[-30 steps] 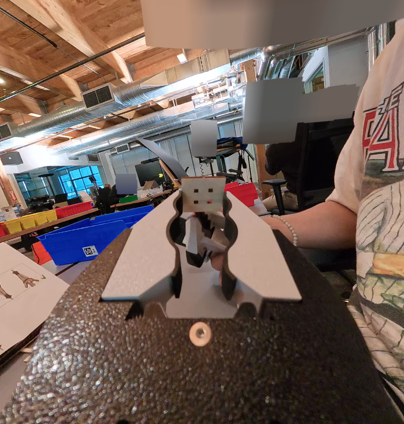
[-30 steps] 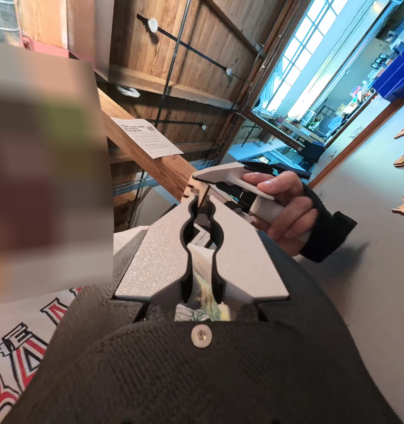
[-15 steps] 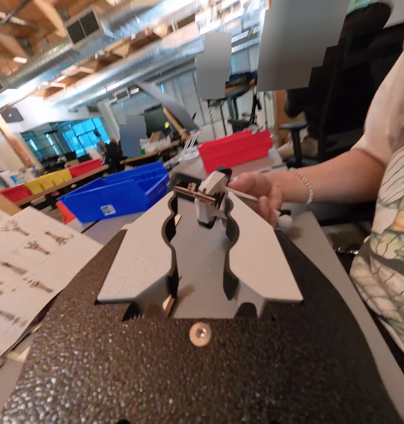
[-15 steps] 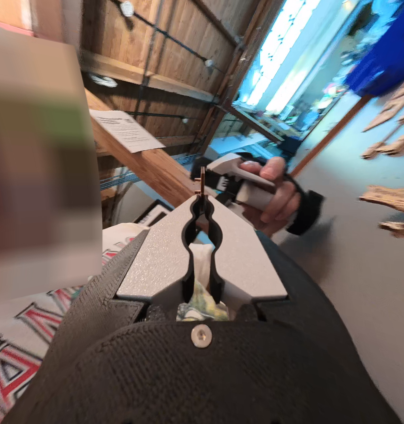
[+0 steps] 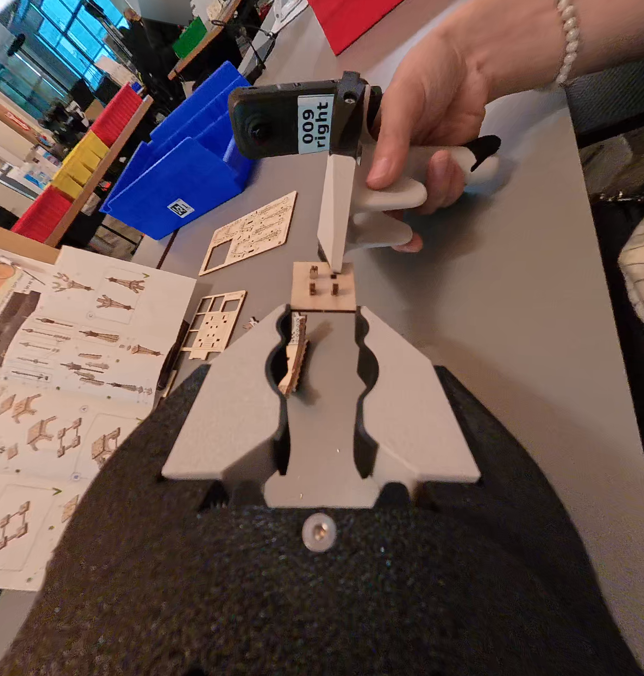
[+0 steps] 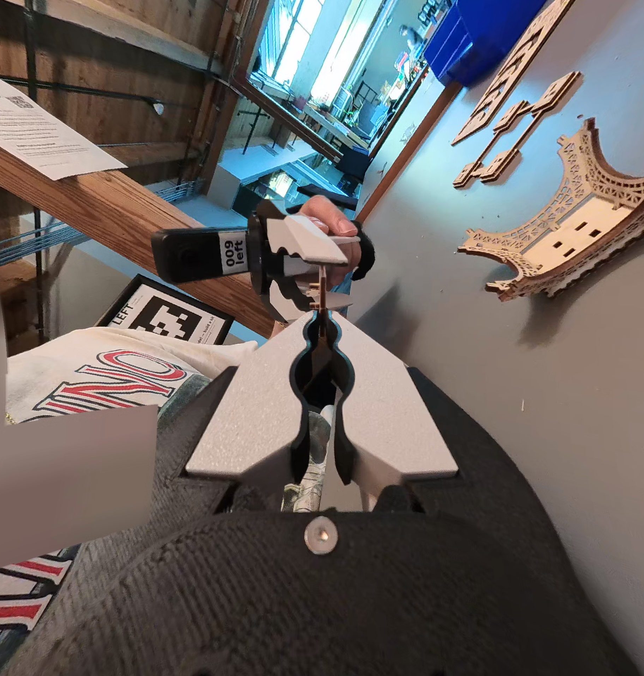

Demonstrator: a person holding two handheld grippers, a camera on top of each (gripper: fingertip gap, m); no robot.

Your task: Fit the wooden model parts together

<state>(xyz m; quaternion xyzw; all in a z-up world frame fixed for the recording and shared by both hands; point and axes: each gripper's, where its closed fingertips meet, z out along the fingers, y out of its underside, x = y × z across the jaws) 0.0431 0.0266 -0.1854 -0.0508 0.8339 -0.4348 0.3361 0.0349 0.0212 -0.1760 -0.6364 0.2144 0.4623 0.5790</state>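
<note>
A small square wooden plate (image 5: 324,290) with short tabs standing up through its slots sits between the tips of my left gripper (image 5: 323,311), which is shut on its two side edges. A lattice wooden piece (image 5: 296,360) hangs under the plate, between the fingers. My right gripper (image 6: 322,316) is shut on the plate's far edge; there the plate (image 6: 322,289) shows edge-on. In the left wrist view the right gripper (image 5: 337,269) comes down from above, held by a hand. The left gripper (image 6: 329,281) shows in the right wrist view.
On the grey table (image 5: 477,329) lie two punched-out wood sheets (image 5: 254,230) (image 5: 214,325), an instruction sheet (image 5: 75,365) and a blue bin (image 5: 181,175). A built arched tower base (image 6: 569,226) and offcut frames (image 6: 514,120) lie on the table. The person's torso is close by. Less than 4 cm separates the two grippers' tips.
Both grippers have tipped down from facing the ceiling and room toward the table, staying together at the plate. The table, sheets and tower base have come into view.
</note>
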